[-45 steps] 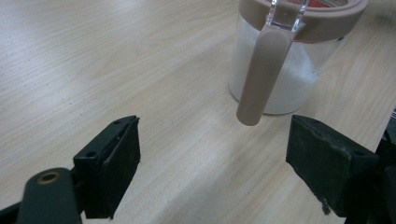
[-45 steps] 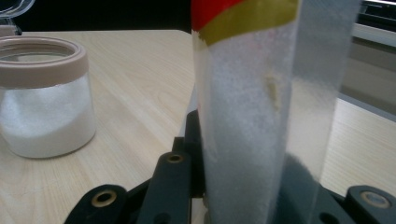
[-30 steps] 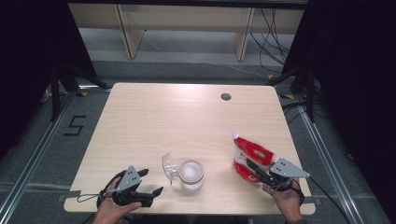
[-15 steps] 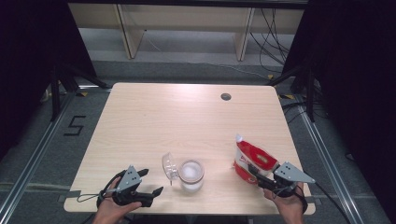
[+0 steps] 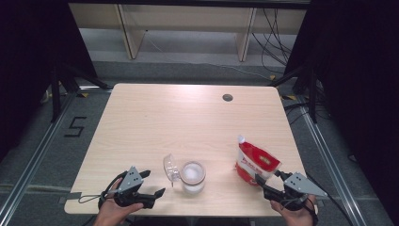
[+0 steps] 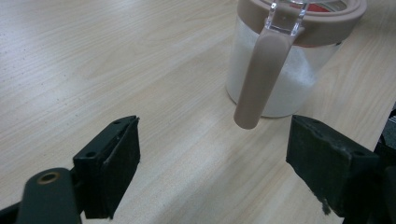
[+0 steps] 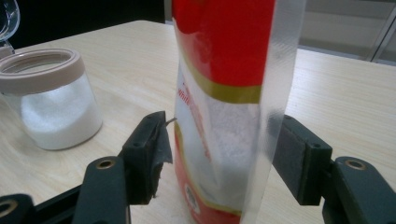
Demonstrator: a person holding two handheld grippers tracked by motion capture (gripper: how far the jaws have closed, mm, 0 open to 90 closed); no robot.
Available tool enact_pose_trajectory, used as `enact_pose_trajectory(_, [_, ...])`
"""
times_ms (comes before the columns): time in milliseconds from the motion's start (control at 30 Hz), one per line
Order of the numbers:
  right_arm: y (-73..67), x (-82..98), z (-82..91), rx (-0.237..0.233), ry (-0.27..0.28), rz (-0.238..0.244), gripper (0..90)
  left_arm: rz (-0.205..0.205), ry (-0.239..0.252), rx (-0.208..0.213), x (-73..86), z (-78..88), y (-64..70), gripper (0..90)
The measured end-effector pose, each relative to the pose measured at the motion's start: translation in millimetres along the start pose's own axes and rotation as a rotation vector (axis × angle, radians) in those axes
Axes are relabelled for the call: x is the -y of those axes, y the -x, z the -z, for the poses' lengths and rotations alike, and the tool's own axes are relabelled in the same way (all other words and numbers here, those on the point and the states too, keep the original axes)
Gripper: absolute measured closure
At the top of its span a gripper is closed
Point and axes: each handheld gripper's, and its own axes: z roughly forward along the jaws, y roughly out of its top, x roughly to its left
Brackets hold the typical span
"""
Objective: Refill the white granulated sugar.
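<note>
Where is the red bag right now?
In the high view, the red bag stands near the table's right front edge, right of the jar, between the right gripper's open jaws.

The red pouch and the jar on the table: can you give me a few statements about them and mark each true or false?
1. The red pouch stands upright on the table. True.
2. The right gripper is clamped tight on the pouch. False: its jaws have just been opening, and there is a gap on each side of the pouch between them.
3. The jar holds a white powder. True.
4. The jar's lid is shut. False: it is flipped open beside the rim.
5. The left gripper holds the jar. False: its jaws are open, short of the jar.
</note>
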Motion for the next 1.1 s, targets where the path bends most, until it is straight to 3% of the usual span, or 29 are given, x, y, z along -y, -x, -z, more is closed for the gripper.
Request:
enact_pose_trajectory(133, [-5.4, 0.7, 4.5, 0.025, -0.023, -0.006, 37.9, 0.004, 0.000, -0.005, -0.1, -0.1, -0.1, 17.2])
enact_pose_trajectory(200, [-6.5, 0.1, 6.8, 0.009, -0.035, 0.006, 37.8, 0.007, 0.007, -0.004, -0.2, 0.3, 0.1, 17.2])
enact_pose_trajectory(267, [-8.4, 0.0, 8.4, 0.020, -0.023, 0.013, 36.8, 0.008, 0.011, -0.006, -0.5, 0.2, -0.3, 17.2])
enact_pose_trajectory(333, [-9.2, 2.1, 9.7, 0.025, -0.058, 0.019, 35.7, 0.015, 0.005, -0.008, -0.5, -0.2, 0.2, 17.2])
enact_pose_trajectory(367, [-12.9, 3.5, 10.7, 0.023, -0.081, -0.027, 35.1, 0.008, 0.002, -0.006, -0.4, -0.4, 0.0, 17.2])
enact_pose_trajectory(400, [-11.0, 4.6, 9.8, 0.016, -0.079, 0.005, 33.3, 0.010, 0.003, -0.006, -0.2, -0.7, 0.5, 17.2])
enact_pose_trajectory(467, [-12.8, 6.0, 10.3, 0.016, -0.100, -0.013, 30.4, 0.002, -0.003, -0.007, -0.2, -0.1, 0.2, 17.2])
enact_pose_trajectory(600, [-15.0, 8.5, 12.9, 0.028, -0.115, 0.007, 29.9, 0.010, 0.009, -0.002, -0.1, 0.2, 0.3, 17.2])
enact_pose_trajectory(633, [-18.9, 9.0, 16.0, 0.039, -0.135, -0.043, 30.0, 0.012, 0.005, -0.003, -0.2, 0.2, 0.4, 17.2])
enact_pose_trajectory(667, [-16.1, 9.6, 15.8, 0.032, -0.123, -0.009, 30.6, 0.009, 0.003, -0.004, -0.2, 0.1, 0.3, 17.2])
enact_pose_trajectory(867, [-19.8, 13.7, 24.3, 0.055, -0.130, -0.040, 30.8, 0.010, 0.005, -0.003, 0.0, 0.3, 0.4, 17.2])
enact_pose_trajectory(900, [-18.5, 14.0, 24.3, 0.039, -0.129, -0.019, 30.9, 0.009, 0.005, -0.002, -0.1, 0.2, 0.6, 17.2])
enact_pose_trajectory(933, [-19.6, 14.1, 26.3, 0.047, -0.135, -0.019, 30.9, 0.036, 0.010, -0.004, 0.2, 0.0, 2.7, 17.2])
enact_pose_trajectory(1033, [-26.8, 15.1, 29.9, 0.059, -0.139, -0.055, 30.9, 0.037, 0.010, -0.004, 0.1, 0.2, 3.0, 17.2])
enact_pose_trajectory(1100, [-25.5, 15.7, 29.8, 0.051, -0.138, -0.018, 30.9, 0.037, 0.010, -0.004, 0.3, 0.2, 3.0, 17.2])
